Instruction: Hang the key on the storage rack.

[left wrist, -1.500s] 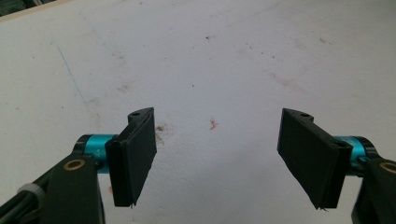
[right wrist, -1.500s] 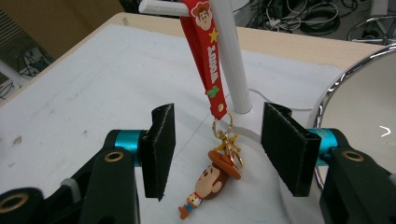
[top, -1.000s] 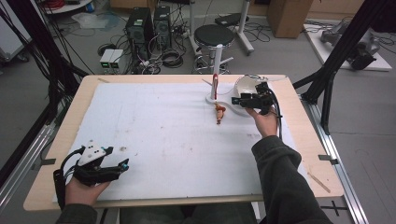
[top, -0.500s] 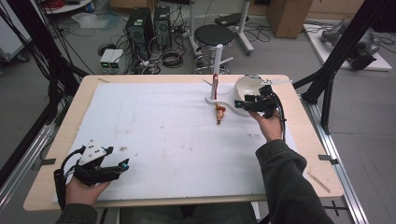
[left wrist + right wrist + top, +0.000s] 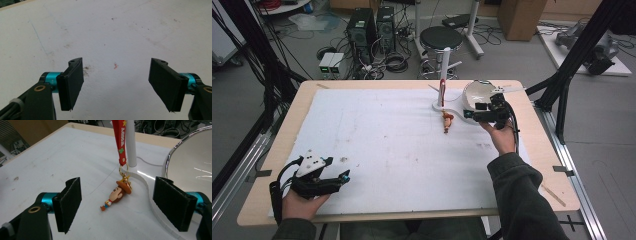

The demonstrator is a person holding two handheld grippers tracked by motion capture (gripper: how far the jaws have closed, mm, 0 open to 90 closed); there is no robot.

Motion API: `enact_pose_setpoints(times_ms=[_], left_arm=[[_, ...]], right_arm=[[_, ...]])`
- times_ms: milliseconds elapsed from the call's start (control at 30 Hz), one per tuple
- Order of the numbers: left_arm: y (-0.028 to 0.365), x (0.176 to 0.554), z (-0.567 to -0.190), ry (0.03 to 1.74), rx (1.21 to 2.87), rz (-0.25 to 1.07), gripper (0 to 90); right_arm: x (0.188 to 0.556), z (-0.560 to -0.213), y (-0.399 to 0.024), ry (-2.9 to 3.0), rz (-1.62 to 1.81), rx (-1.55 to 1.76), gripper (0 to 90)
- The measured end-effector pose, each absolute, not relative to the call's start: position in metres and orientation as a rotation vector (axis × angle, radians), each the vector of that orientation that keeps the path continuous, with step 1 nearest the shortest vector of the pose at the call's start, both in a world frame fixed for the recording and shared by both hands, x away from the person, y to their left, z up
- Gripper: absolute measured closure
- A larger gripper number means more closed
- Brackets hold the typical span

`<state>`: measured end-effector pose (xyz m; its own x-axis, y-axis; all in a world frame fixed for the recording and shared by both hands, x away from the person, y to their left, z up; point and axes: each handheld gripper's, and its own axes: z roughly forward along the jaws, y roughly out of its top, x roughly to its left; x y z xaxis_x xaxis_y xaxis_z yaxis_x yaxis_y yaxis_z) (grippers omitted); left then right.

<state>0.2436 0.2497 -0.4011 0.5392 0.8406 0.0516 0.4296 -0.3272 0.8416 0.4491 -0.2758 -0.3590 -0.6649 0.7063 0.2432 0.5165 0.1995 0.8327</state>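
Note:
A small cowboy figure with a brown hat lies on the white mat, hung by a red strap from a white pole. The high view shows the figure beside the pole's base. My right gripper points at it from just short, and its jaws have just been opening; they stand wide apart and grip nothing. In the high view the right gripper sits in front of the shiny bowl. My left gripper rests open at the mat's front left, with bare mat between its jaws.
The white stand's curved base and the bowl lie close to the right jaw. The wooden table edge runs along the front. Black frame posts stand at the table's right; a stool and cables lie beyond it.
The right gripper's jaws stand wider than before, and the hand has shifted slightly right, away from the figure. The left hand has stayed still.

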Motion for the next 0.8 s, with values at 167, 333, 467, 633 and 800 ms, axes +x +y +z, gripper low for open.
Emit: enact_pose_setpoints(times_ms=[167,333,467,633,800], left_arm=[[0.249,0.244,-0.402,1.034,1.949,0.630,28.5],[0.249,0.243,-0.402,1.037,1.948,0.629,28.5],[0.249,0.243,-0.401,1.035,1.947,0.629,28.5],[0.249,0.243,-0.401,1.035,1.949,0.630,28.5],[0.249,0.243,-0.401,1.038,1.949,0.633,28.4]], right_arm=[[0.446,-0.360,-0.276,2.277,1.460,1.170,21.2],[0.442,-0.363,-0.276,2.284,1.451,1.165,20.7],[0.438,-0.365,-0.277,2.285,1.450,1.155,20.3],[0.434,-0.364,-0.278,2.291,1.453,1.154,18.5],[0.428,-0.362,-0.279,2.282,1.467,1.131,17.7]])
